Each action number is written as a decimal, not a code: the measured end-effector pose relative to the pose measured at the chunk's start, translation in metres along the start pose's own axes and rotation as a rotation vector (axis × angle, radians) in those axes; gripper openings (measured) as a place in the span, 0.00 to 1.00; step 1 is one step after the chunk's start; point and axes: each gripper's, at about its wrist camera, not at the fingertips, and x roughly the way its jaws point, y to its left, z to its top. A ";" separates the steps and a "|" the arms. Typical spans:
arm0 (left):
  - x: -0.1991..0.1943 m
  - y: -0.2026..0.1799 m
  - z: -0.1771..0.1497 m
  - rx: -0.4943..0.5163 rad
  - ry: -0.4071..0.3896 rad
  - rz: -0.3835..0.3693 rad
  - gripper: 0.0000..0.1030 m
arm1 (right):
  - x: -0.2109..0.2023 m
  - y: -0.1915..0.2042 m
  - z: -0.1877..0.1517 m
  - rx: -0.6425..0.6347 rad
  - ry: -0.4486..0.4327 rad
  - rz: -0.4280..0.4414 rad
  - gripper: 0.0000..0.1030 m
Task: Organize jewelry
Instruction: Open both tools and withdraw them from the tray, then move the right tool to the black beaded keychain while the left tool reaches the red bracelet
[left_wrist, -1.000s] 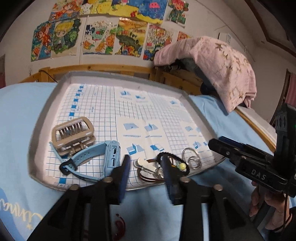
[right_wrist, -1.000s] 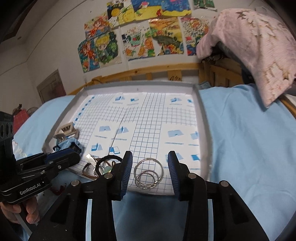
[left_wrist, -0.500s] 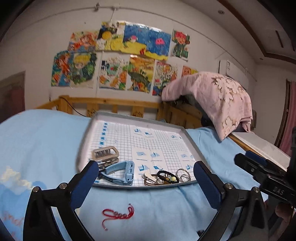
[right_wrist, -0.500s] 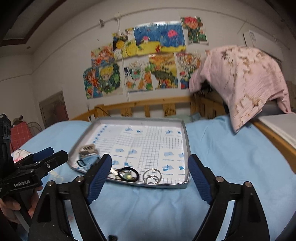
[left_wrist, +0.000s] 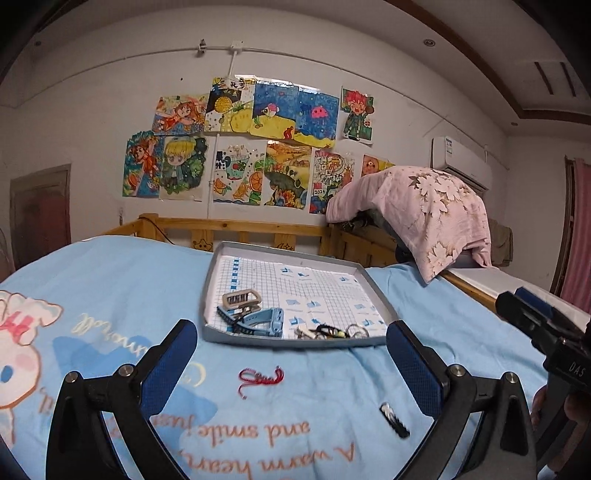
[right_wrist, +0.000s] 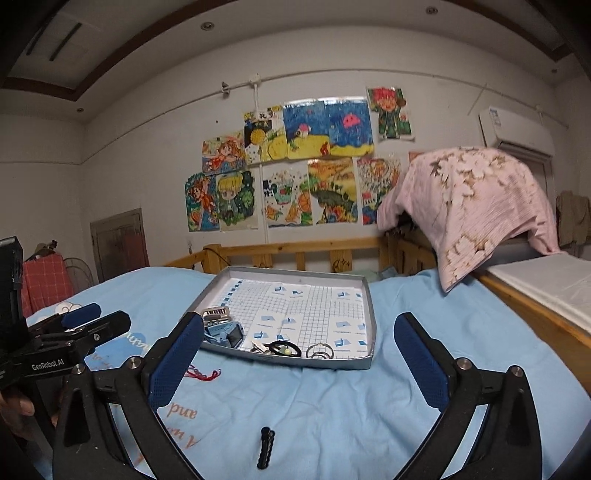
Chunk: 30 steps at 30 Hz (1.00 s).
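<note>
A grey tray (left_wrist: 295, 341) (right_wrist: 372, 325) lined with grid paper sits on the blue bedsheet. In it lie a beige hair clip (left_wrist: 241, 297) (right_wrist: 217, 312), a blue watch (left_wrist: 264, 321) (right_wrist: 223, 330), a black hair tie (left_wrist: 327, 330) (right_wrist: 284, 348) and metal rings (left_wrist: 357, 330) (right_wrist: 320, 350). A red string (left_wrist: 260, 377) (right_wrist: 203, 373) and a black hair clip (left_wrist: 394, 419) (right_wrist: 266, 445) lie on the sheet before the tray. My left gripper (left_wrist: 291, 360) and right gripper (right_wrist: 295, 354) are both wide open, empty, well back from the tray.
A wooden bed rail (left_wrist: 236, 230) runs behind the tray, below wall drawings. A pink floral cloth (left_wrist: 424, 210) drapes over a pile at the right. A wooden edge and white mattress (right_wrist: 546, 291) lie at the far right.
Both grippers have opened wide and pulled back and up from the tray's near edge. The red string and black hair clip on the sheet have come into view.
</note>
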 end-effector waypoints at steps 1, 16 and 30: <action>-0.005 0.001 -0.002 0.004 -0.001 0.006 1.00 | -0.006 0.004 -0.001 -0.007 -0.005 -0.002 0.98; -0.041 0.017 -0.035 0.008 0.057 0.054 1.00 | -0.052 0.022 -0.038 -0.016 0.047 -0.004 0.98; -0.040 0.013 -0.037 -0.010 0.074 0.041 1.00 | -0.043 0.028 -0.042 -0.046 0.074 -0.009 0.98</action>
